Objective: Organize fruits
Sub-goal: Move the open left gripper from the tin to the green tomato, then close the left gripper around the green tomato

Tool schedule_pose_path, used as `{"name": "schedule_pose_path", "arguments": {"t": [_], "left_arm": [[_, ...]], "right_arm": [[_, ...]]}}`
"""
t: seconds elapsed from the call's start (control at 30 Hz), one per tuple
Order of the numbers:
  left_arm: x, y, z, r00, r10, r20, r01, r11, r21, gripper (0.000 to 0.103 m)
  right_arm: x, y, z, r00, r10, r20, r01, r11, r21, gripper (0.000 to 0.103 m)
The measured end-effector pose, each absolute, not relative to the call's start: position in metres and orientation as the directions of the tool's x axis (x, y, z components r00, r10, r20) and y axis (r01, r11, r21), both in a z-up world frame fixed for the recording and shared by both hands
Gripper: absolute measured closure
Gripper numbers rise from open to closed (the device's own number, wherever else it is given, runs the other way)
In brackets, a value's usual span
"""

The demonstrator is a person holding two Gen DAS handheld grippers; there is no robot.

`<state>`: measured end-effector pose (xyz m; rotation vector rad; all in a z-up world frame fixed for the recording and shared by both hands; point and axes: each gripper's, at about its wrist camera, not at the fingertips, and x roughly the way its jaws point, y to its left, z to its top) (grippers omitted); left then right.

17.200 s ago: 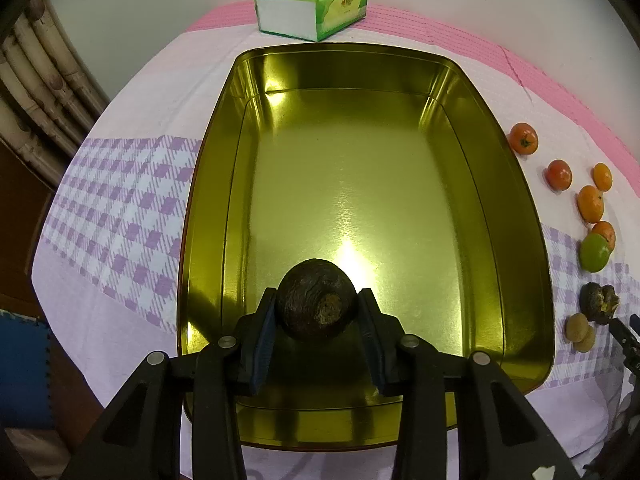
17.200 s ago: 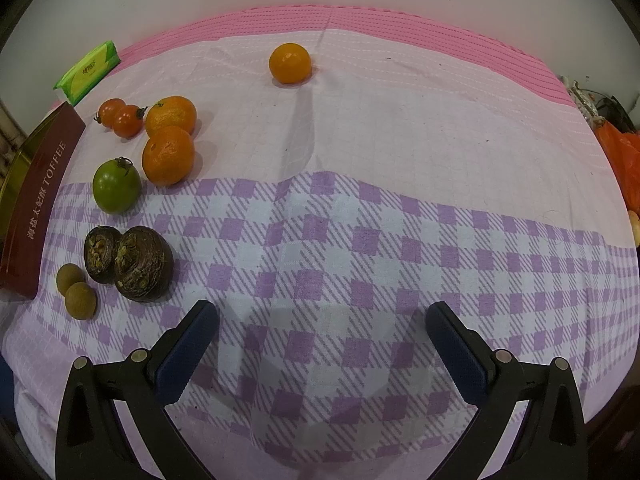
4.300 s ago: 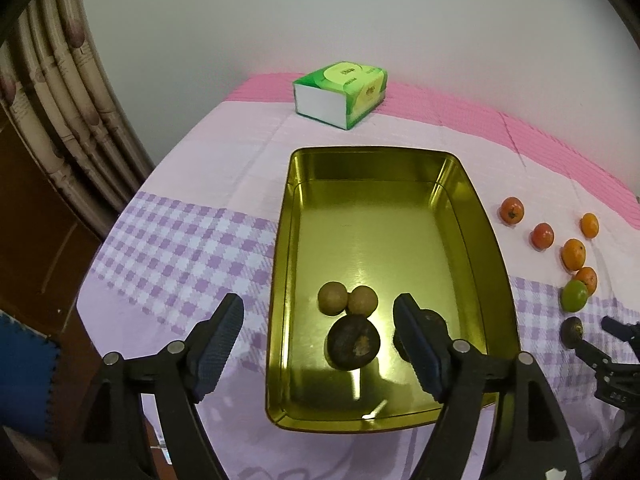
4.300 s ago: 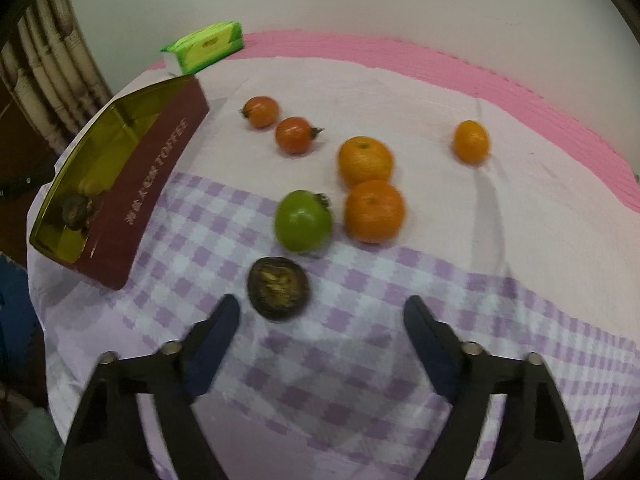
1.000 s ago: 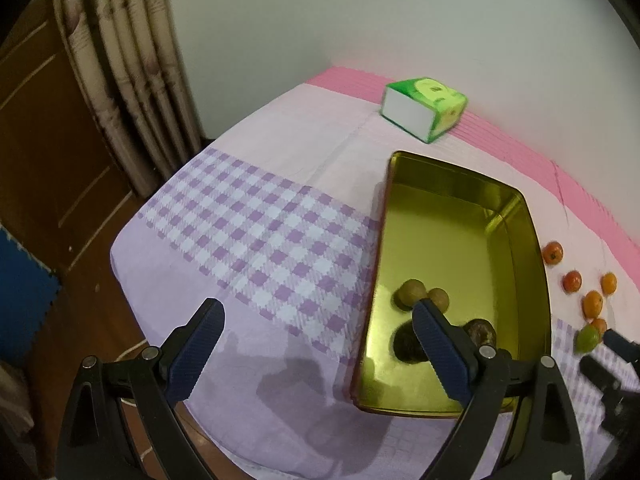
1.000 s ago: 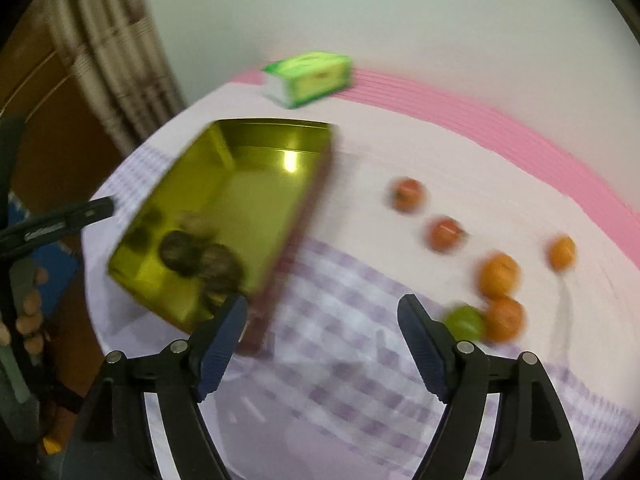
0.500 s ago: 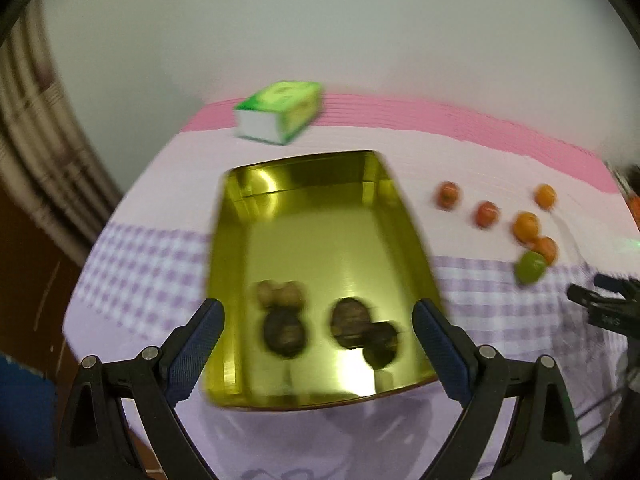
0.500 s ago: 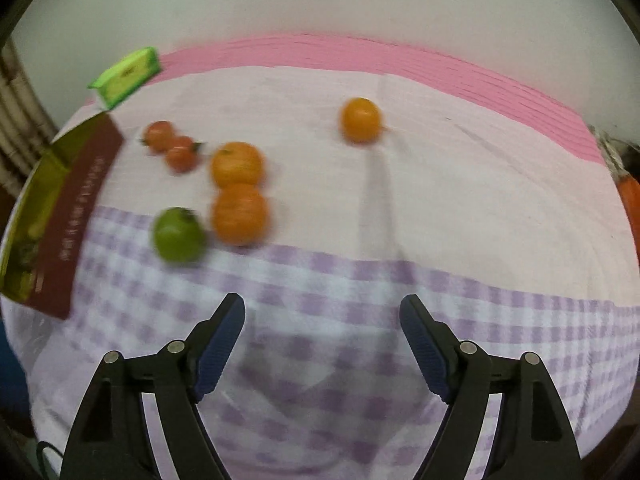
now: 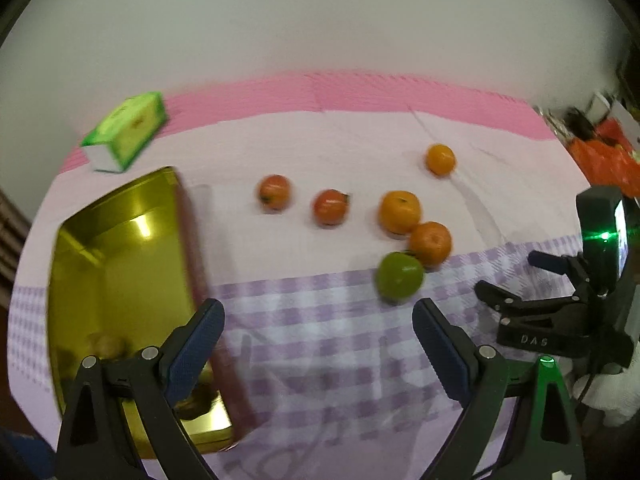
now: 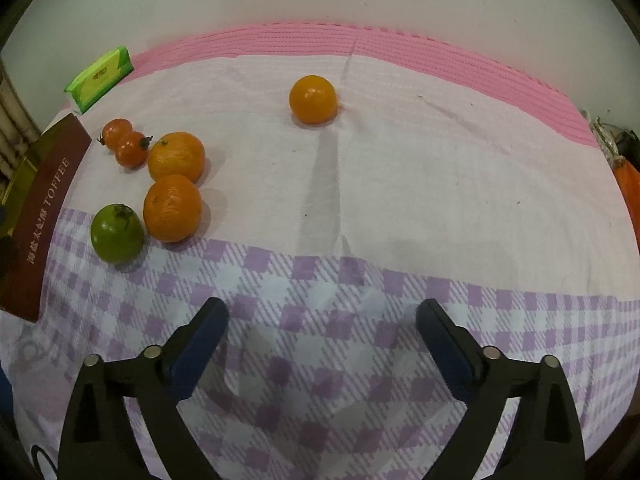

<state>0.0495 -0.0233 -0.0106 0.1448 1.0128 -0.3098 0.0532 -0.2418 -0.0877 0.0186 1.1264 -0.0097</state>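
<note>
- The tin [image 9: 120,248], at left in the left wrist view, is polished gold metal inside, mirror-glossy with bright glare spots; its outer wall [image 10: 36,216] is matt maroon with pale printed lettering.
- The tablecloth [image 10: 360,208] is woven cloth, matt, lightly creased.
- The tissue pack [image 10: 100,78], upper left, looks like a glossy printed wrapper.
- The green fruit [image 10: 117,233] has smooth, shiny skin.
- The two larger oranges [image 10: 173,208] have dimpled, faintly shiny peel.
- The small red fruits [image 10: 130,149] are smooth and glossy.
- The right gripper's pads [image 10: 202,340] are matt dark blue, rubbery-looking, on matt black plastic arms with bright metal screws.
</note>
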Motion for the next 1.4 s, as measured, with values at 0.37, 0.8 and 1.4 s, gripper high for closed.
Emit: {"name": "schedule_pose_path", "arguments": {"t": [0.37, 0.8, 1.4], "left_arm": [[0.071, -0.062, -0.039, 0.435, -0.188, -0.881, 0.374, 0.927, -0.013, 0.011], [0.087, -0.080, -0.056, 0.382, -0.204, -0.901, 0.376, 0.925, -0.051, 0.041], [0.075, -0.061, -0.060, 0.358, -0.225, -0.906, 0.356, 0.930, -0.090, 0.071]], "right_arm": [[0.054, -0.249, -0.092, 0.463, 0.003, -0.887, 0.007, 1.000, 0.007, 0.000], [0.047, -0.249, -0.090, 0.494, -0.004, -0.870, 0.016, 1.000, 0.004, 0.000], [0.043, -0.250, -0.089, 0.508, -0.007, -0.861, 0.019, 1.000, 0.003, 0.000]]}}
